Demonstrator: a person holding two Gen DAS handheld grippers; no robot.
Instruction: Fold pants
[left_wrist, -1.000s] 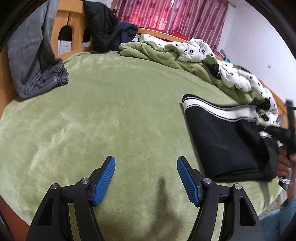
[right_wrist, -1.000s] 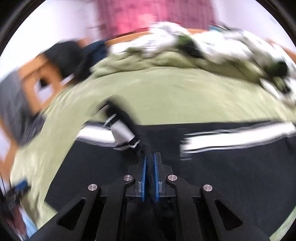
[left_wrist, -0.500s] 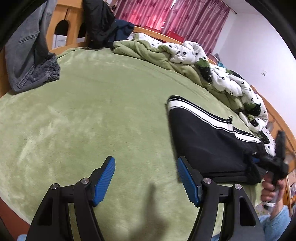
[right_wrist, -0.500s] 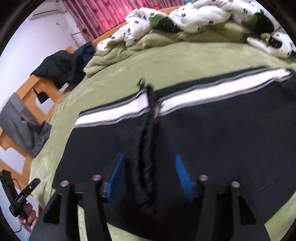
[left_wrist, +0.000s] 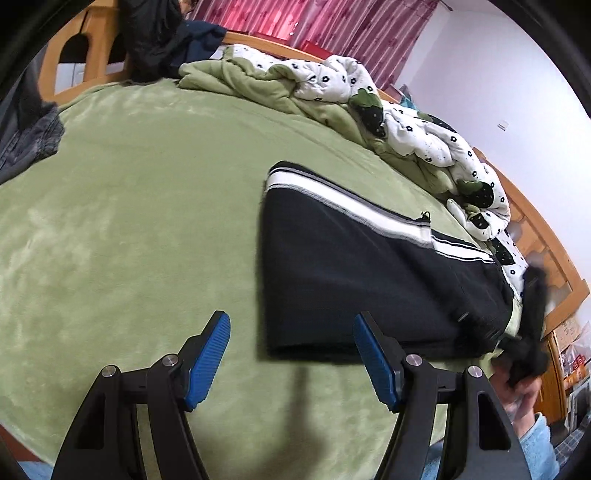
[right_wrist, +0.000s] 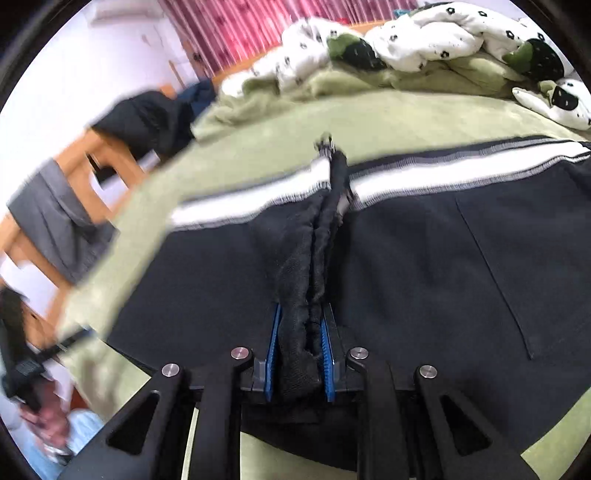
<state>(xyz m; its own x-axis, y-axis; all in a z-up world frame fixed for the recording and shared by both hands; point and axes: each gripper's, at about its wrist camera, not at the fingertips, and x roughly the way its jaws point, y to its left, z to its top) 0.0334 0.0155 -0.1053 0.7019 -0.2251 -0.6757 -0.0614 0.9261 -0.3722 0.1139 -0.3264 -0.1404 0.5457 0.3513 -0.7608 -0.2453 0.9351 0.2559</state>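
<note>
One hand-held gripper (right_wrist: 299, 354) (the right) pinches the black pants (right_wrist: 424, 266).

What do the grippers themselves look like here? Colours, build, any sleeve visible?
Both match: the left gripper and right gripper have matte black linkage arms with triangular cut-outs, silver round pivot pins, and blue ribbed finger pads. No cables or markings show. Light blue sleeve at the right hand.

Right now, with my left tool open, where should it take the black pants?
Probably the near left corner of the pants. Bring the left tool forward from the near edge; that corner lies flat and free, opposite the bunch held by the right tool.
</note>
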